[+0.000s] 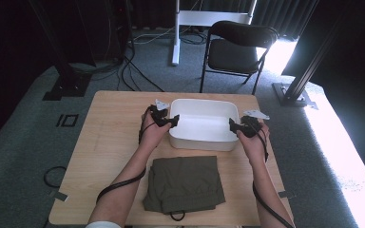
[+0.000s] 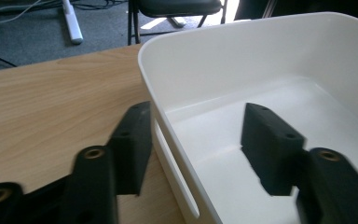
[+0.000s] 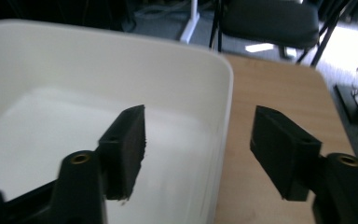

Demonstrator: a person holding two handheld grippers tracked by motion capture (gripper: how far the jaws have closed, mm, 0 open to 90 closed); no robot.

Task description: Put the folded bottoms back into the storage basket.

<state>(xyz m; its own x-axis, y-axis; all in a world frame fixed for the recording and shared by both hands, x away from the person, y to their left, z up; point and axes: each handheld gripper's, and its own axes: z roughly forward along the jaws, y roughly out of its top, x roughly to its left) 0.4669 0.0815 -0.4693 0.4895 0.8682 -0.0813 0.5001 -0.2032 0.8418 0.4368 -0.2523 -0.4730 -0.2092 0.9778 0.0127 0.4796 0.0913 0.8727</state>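
Note:
A white plastic bin (image 1: 202,101) stands on the wooden table (image 1: 109,128), empty inside. My left gripper (image 1: 173,119) is at the bin's left end wall and is open. In the left gripper view it (image 2: 196,114) straddles that wall (image 2: 168,135), one jaw outside and one inside, and the inner jaw is clear of the wall. My right gripper (image 1: 231,124) is at the right end wall, also open. In the right gripper view it (image 3: 200,114) straddles the rim (image 3: 226,93) with gaps on both sides. A folded olive garment (image 1: 184,183) lies in front of the bin.
A black folding chair (image 1: 237,47) stands on the carpet beyond the table's far edge. Black metal posts (image 1: 309,66) rise at the right and left. Cables trail from both grippers along the forearms. Bare tabletop lies to the left of the bin.

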